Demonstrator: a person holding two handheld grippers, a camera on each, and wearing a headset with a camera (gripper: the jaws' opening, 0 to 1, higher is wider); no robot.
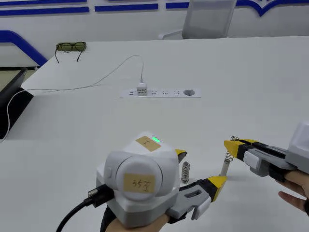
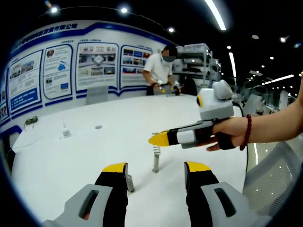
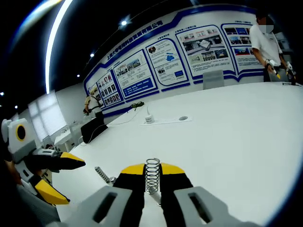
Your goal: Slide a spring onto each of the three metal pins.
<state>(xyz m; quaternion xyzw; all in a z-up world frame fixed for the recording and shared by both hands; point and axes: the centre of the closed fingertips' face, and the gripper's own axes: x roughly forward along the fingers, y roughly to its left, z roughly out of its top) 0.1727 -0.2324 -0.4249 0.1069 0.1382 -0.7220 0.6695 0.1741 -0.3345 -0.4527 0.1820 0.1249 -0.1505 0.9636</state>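
Yellow-tipped right gripper point(image 3: 152, 174) pinching spring point(image 3: 152, 170) (atop pin point(image 2: 155, 164)), left gripper point(image 1: 199, 167) agape

Two yellow-tipped jaws of the left gripper point(image 2: 156, 168) rise from the bottom of the frame, spread wide apart over a white table point(image 2: 71, 161). Between them, at centre frame, a metal pin point(image 2: 155, 164) stands upright. The right gripper point(image 2: 157, 139), held by a hand point(image 2: 226, 135), reaches in from the right, its tips pinched on a spring point(image 2: 156, 150) just above that pin. A second pin point(image 2: 129, 183) stands just beside the lower-left jaw.
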